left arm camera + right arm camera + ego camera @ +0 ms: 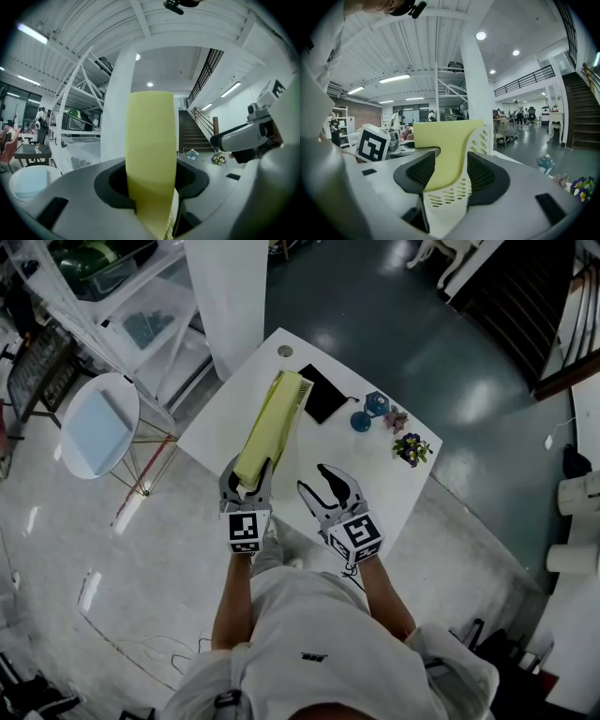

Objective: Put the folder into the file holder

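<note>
Folder (pixel 267 423): flat yellow, in perforated white holder (pixel 487 140), between slightly parted left gripper (pixel 248 474); right gripper (pixel 314 479) narrow.

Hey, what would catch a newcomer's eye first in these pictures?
The yellow folder stands out, set on edge in the white file holder on the white table, its near end between the jaws of the left hand-held gripper. To its right lie a black pad and small purple flowers.

This is a big open loft-style office hall, shown by its ribbed white ceiling (pixel 417 42) with strip lights, a thick white column (pixel 480 93), a staircase (pixel 581 112) beside a railed mezzanine (pixel 525 80), a glossy dark floor (pixel 394 324), metal storage racks (pixel 141 296) and distant office chairs (pixel 532 115).
</note>
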The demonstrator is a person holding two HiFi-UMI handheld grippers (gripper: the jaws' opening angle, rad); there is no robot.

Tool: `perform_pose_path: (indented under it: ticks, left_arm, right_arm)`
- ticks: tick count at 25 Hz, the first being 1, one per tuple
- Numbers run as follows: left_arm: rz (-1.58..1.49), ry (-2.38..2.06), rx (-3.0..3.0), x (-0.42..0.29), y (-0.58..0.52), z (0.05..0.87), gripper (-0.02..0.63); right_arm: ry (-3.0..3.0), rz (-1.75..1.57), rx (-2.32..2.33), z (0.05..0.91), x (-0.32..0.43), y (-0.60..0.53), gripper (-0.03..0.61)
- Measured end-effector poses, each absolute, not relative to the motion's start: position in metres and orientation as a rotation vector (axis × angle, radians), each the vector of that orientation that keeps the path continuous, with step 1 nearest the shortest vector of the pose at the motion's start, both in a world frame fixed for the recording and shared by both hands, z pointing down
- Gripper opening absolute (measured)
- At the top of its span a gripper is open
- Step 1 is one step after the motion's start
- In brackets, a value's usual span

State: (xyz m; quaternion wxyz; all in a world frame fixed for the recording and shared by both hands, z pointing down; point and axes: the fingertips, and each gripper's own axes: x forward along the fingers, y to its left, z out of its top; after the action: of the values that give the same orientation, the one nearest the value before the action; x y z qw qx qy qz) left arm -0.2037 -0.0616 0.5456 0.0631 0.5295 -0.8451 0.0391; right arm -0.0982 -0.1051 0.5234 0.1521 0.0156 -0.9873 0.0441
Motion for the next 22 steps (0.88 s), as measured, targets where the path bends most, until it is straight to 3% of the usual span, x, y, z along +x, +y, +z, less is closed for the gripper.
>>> perform_pose_path:
  ticks: [9,22]
  left_arm:
    - [0.211,-2.515,1.597,-0.187,-0.049,0.543,0.301]
    - [0.236,-2.529,1.524,-0.134,0.017,0.529,0.31]
  right_arm:
    - [-2.87,0.07,0.041,0.511,-0.092,-0.096,0.215]
    - [-2.855,0.026,0.068,0.519,-0.053,-0.072,0.204]
